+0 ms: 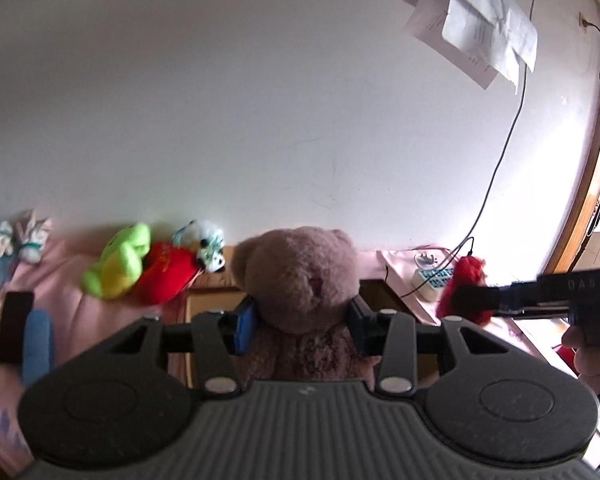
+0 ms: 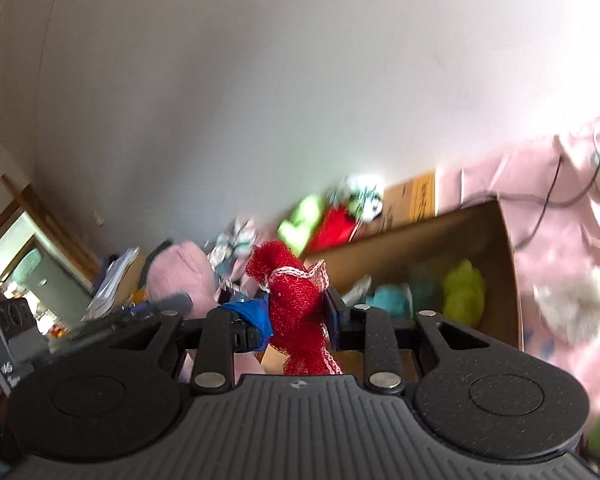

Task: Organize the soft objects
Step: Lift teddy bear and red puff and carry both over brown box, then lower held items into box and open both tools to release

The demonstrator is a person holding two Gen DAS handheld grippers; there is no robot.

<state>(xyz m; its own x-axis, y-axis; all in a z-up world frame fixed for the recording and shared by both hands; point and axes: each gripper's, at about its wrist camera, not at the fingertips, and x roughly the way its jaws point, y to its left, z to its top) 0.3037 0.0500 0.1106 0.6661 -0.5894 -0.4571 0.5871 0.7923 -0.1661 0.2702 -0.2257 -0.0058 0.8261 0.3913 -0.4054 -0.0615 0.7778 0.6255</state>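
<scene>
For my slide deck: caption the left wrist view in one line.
Left gripper clamps a brown teddy bear at the neck, while the right gripper holds a red mesh pouch alongside.

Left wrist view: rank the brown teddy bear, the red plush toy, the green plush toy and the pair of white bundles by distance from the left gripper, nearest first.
1. Brown teddy bear, clamped between the left gripper's fingers.
2. Red plush toy, up and to the left.
3. Green plush toy, just left of the red one, touching it.
4. White bundles, at the far left edge.
</scene>
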